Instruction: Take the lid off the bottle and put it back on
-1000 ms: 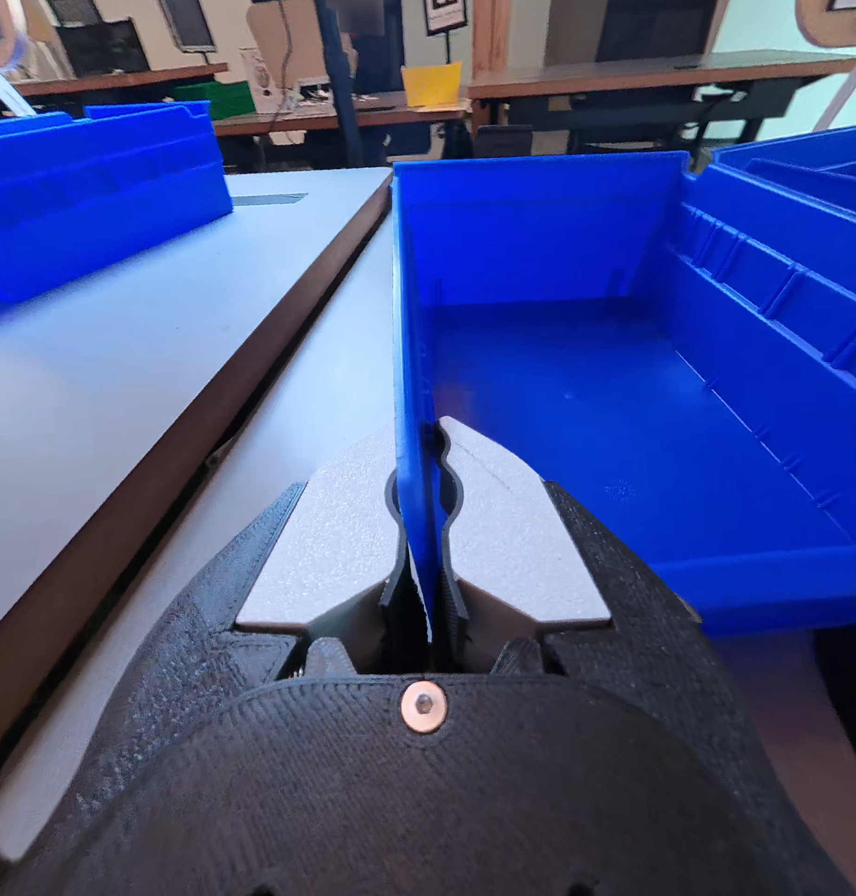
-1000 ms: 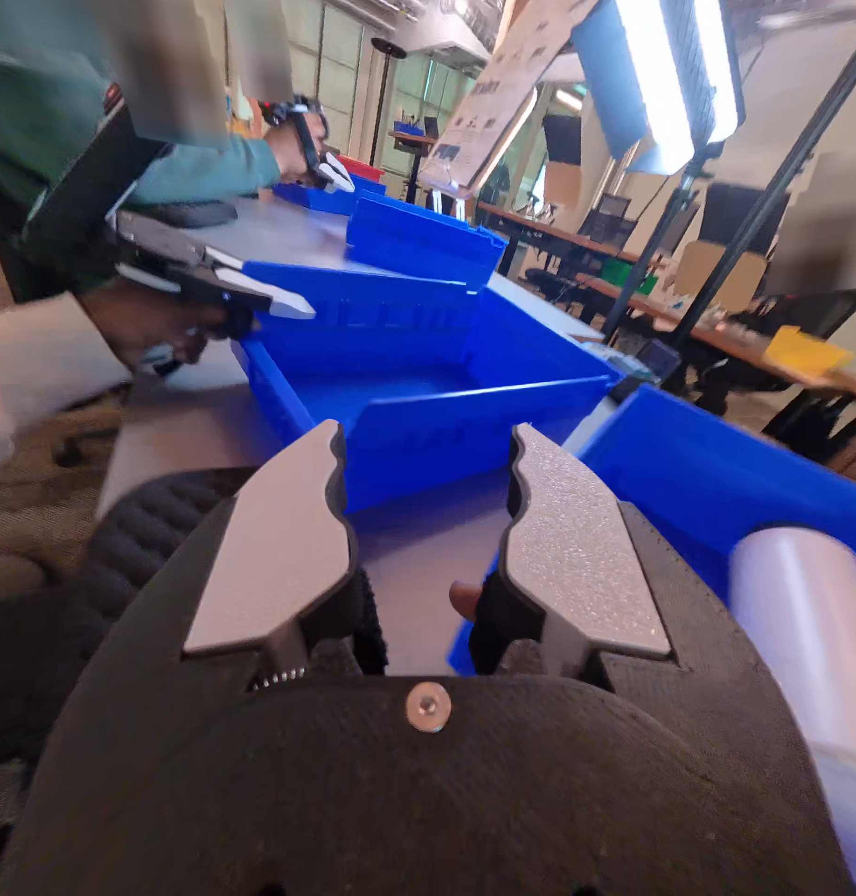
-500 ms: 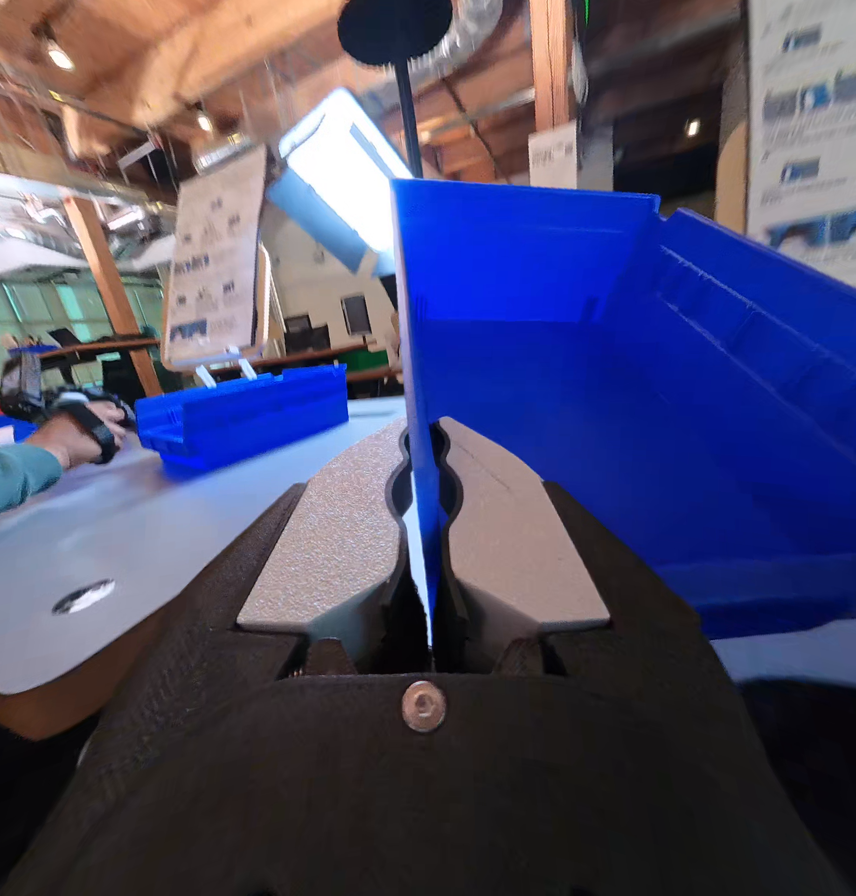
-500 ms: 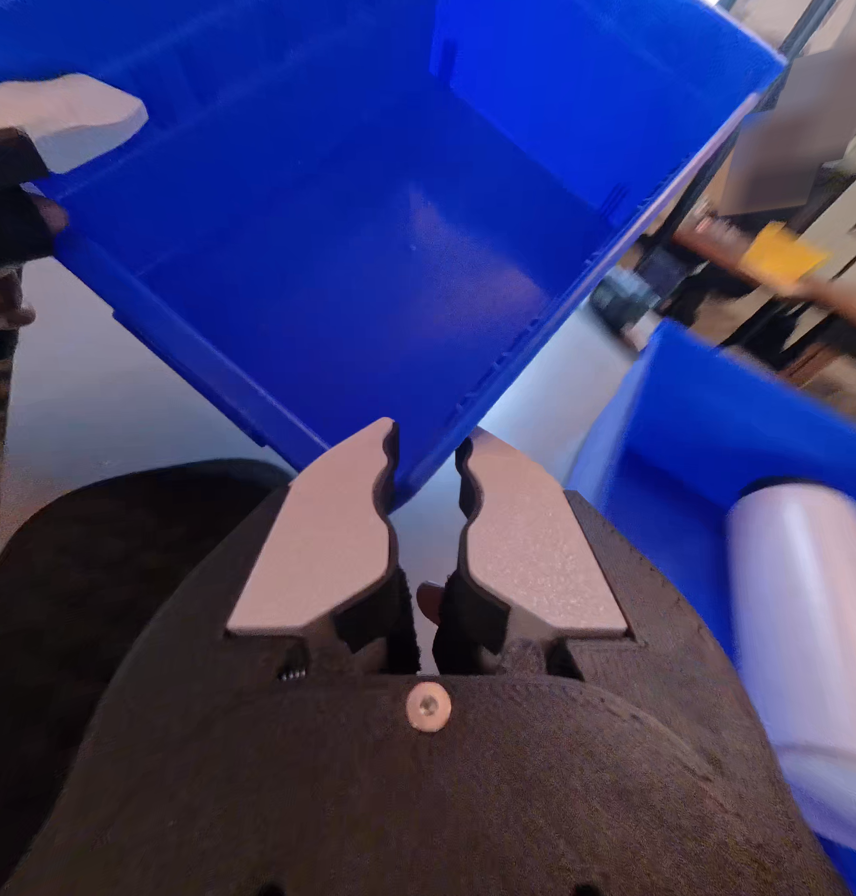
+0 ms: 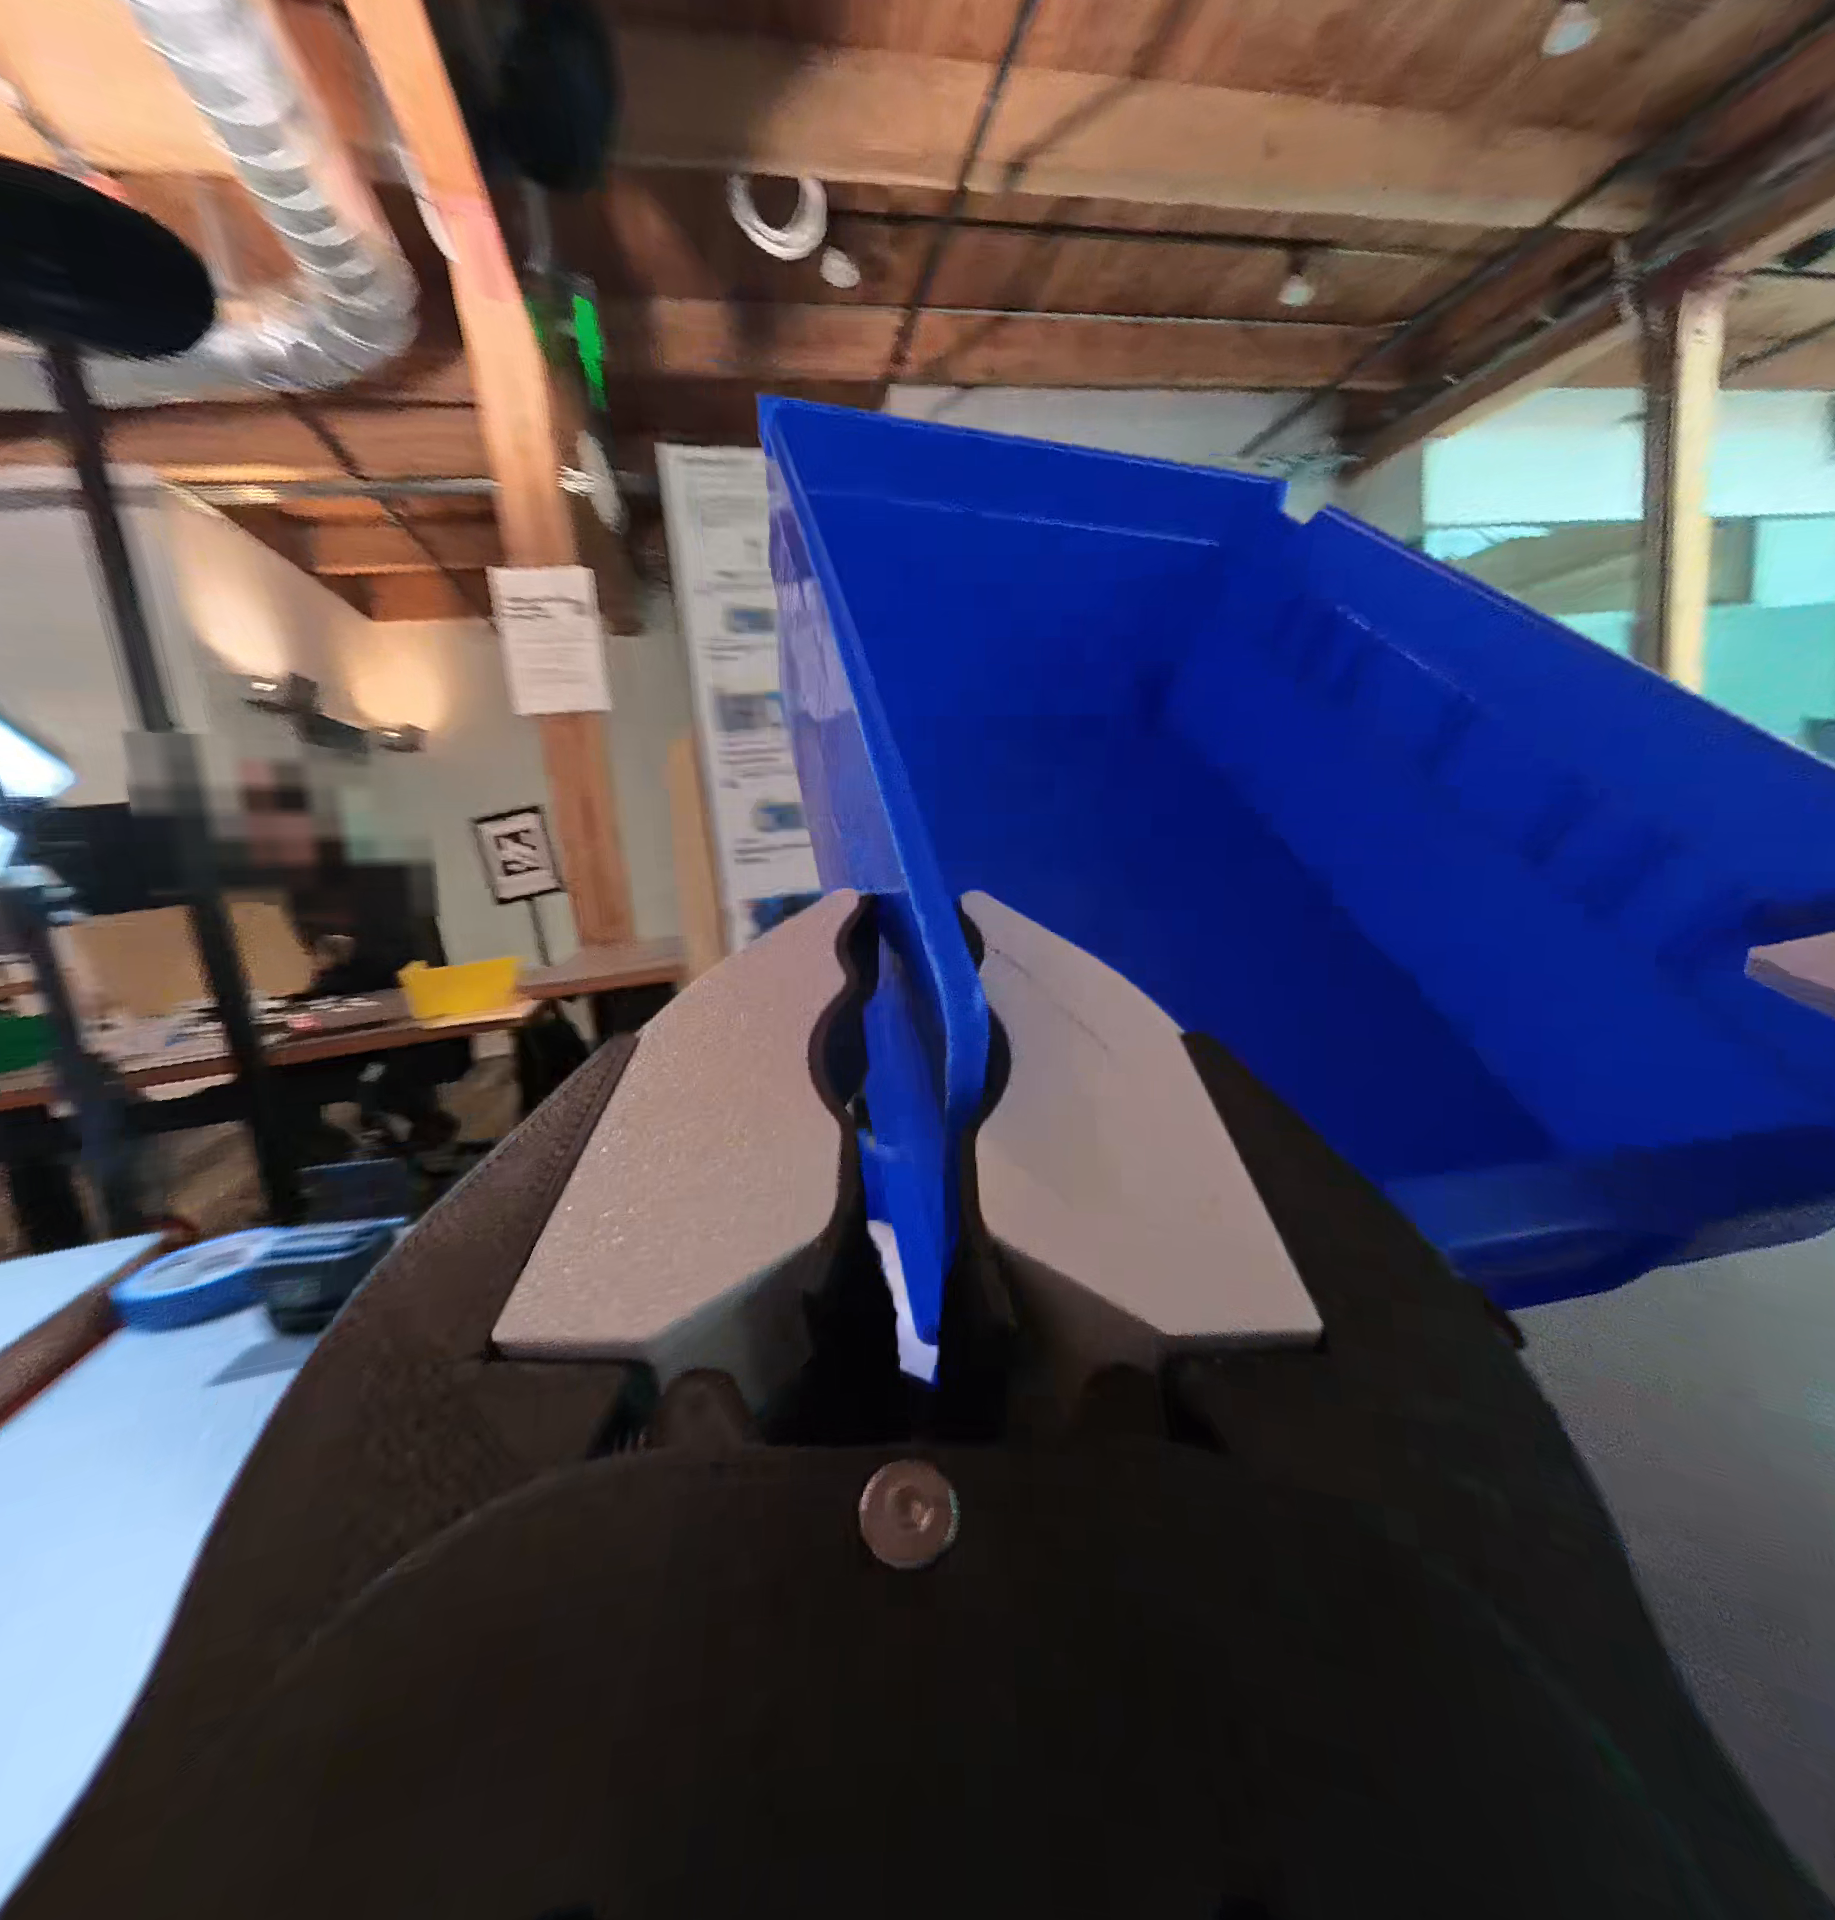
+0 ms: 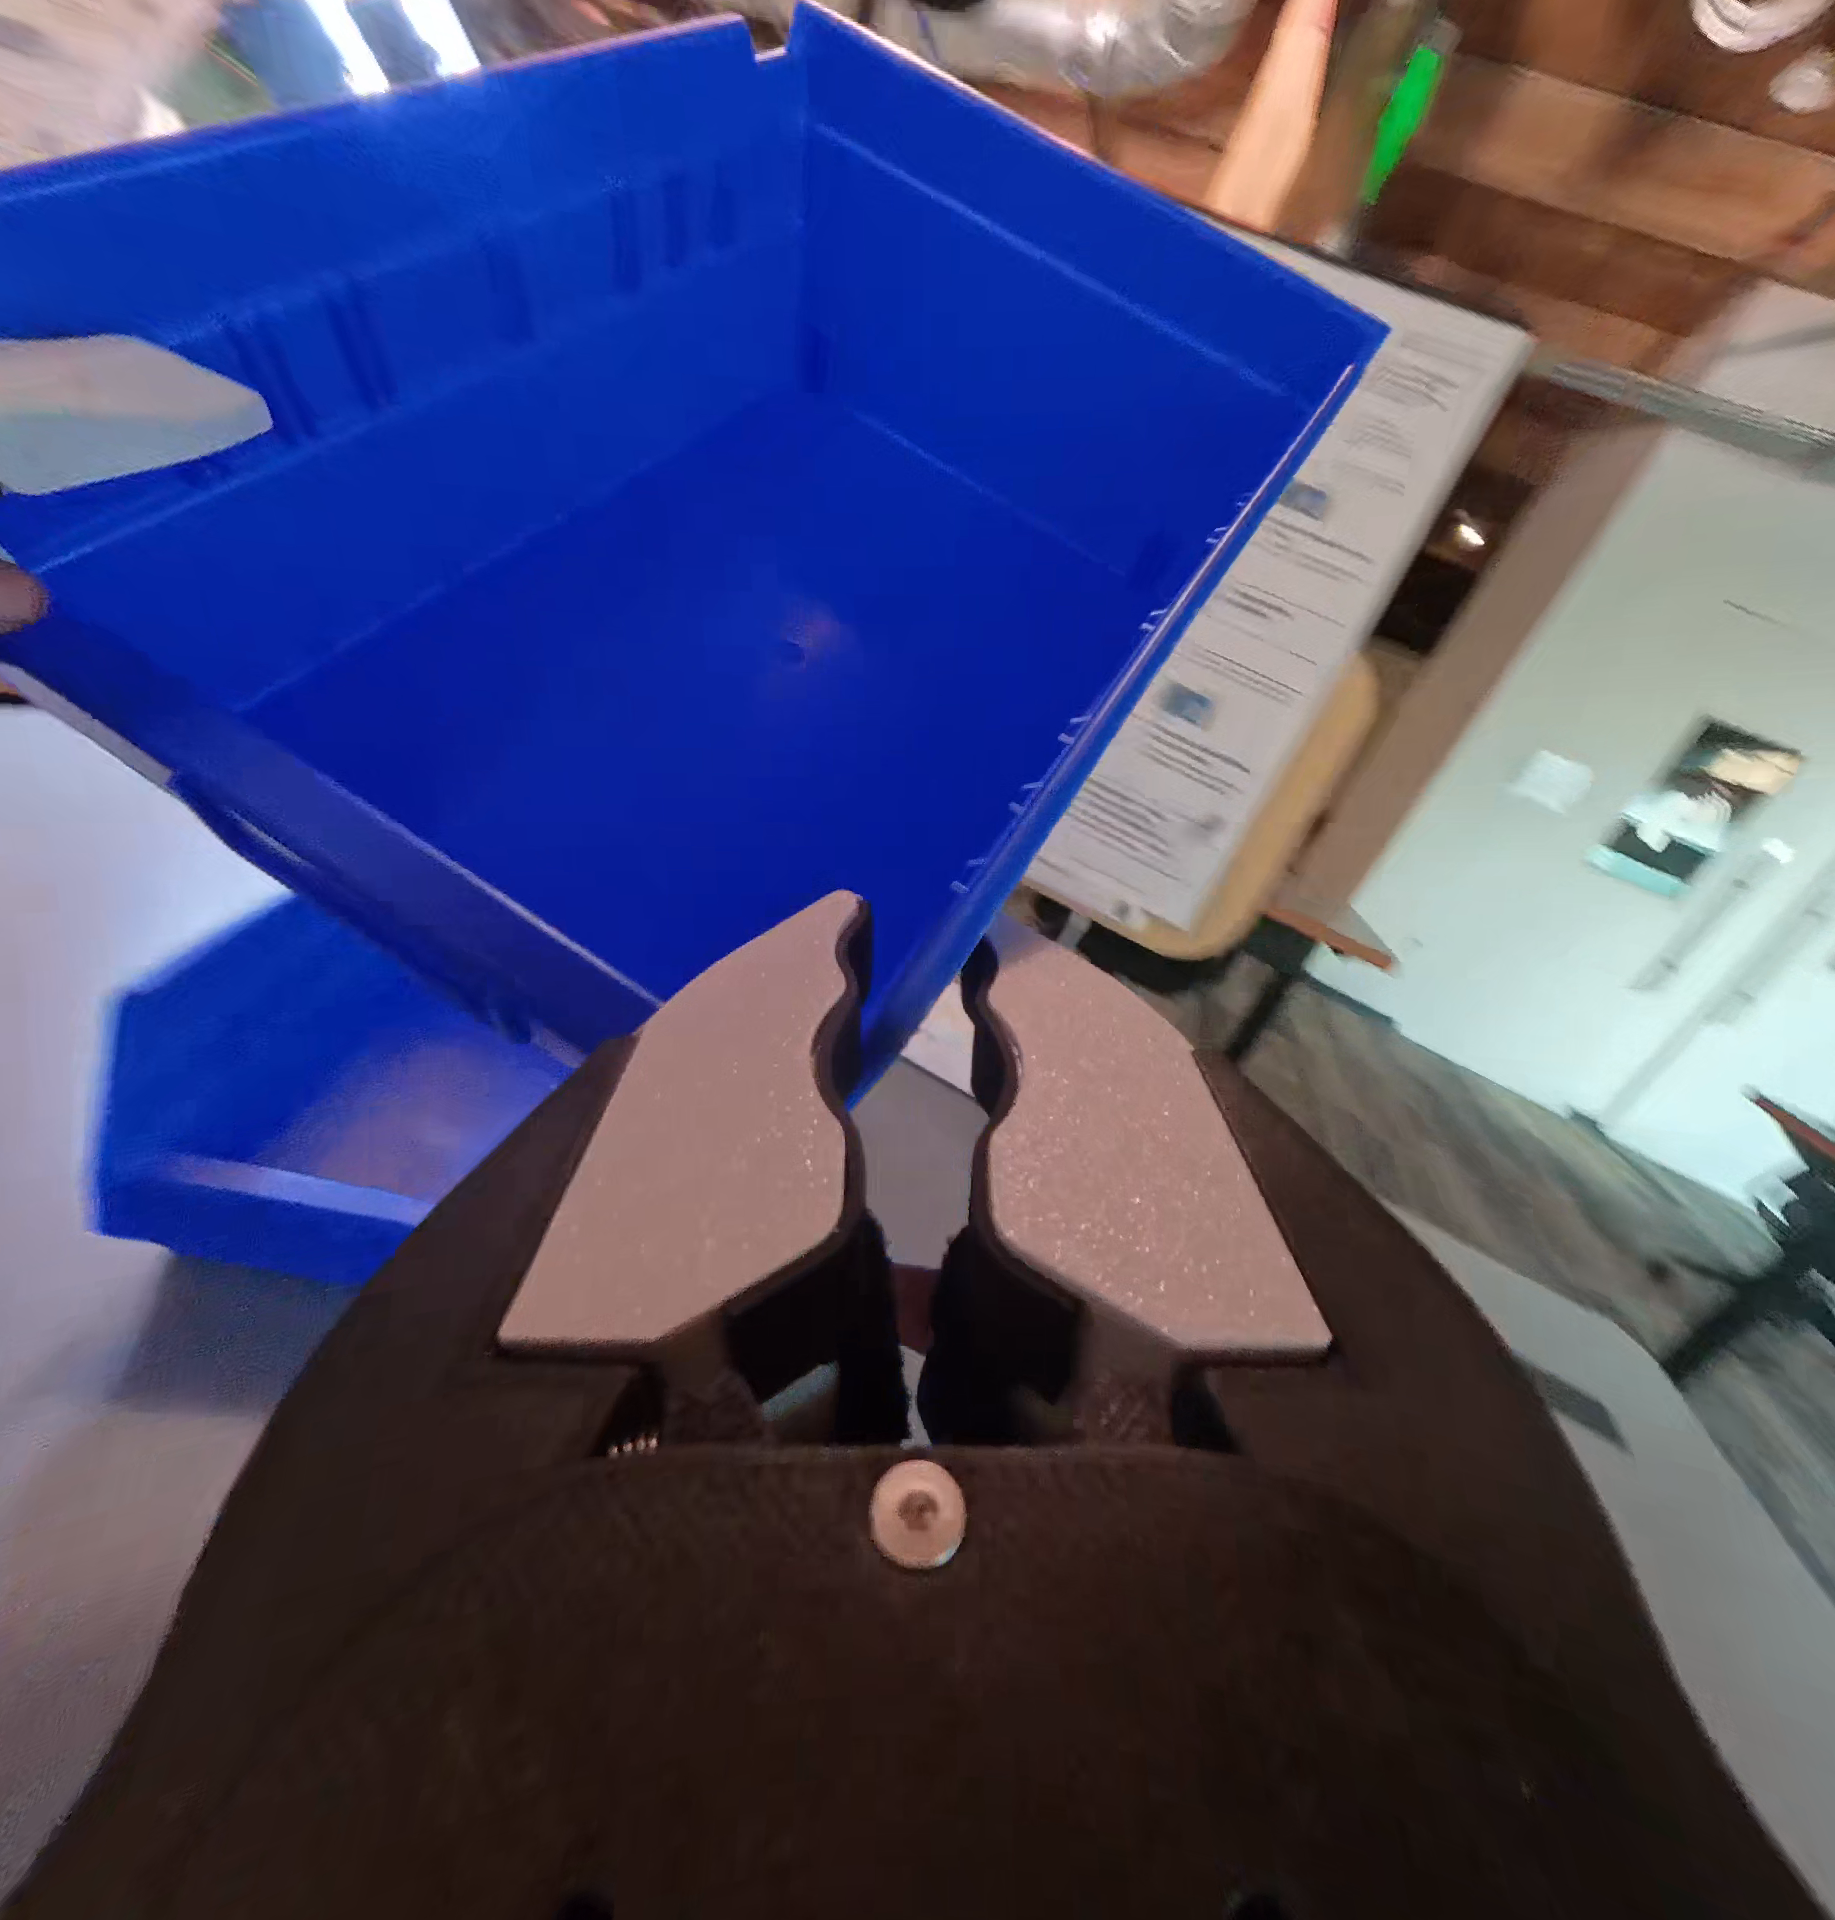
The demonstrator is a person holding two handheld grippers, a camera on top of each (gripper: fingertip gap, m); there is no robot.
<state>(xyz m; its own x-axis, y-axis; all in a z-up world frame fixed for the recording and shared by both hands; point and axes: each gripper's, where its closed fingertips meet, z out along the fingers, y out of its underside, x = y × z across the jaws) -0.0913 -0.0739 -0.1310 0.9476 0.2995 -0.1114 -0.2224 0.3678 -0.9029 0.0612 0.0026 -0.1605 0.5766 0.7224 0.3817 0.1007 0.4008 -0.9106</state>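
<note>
No bottle or lid shows in either view. A blue plastic bin point(image 5: 1308, 883) hangs tilted in the air between both grippers. My left gripper point(image 5: 918, 925) is shut on the rim of one side wall, which sits skewed between the pads. My right gripper point(image 6: 913, 935) is shut on the opposite wall's rim near a corner of the bin point(image 6: 684, 623); the wall lies against the left pad and meets the right fingertip. The left gripper's finger point(image 6: 113, 416) shows on the far wall in the right wrist view, and the right gripper's finger point(image 5: 1817, 977) shows at the edge of the left wrist view.
A second blue bin point(image 6: 269, 1091) sits on the grey table point(image 6: 61, 1455) under the raised one. A blue tape roll point(image 5: 196, 1273) lies on the table to the left. A poster board point(image 6: 1256, 623) stands behind. A person sits at a far desk beside a yellow bin point(image 5: 456, 987).
The bin rose off the table and tipped up. My right gripper swung to its near corner and closed on the wall. The wall turned askew in my left gripper's pads.
</note>
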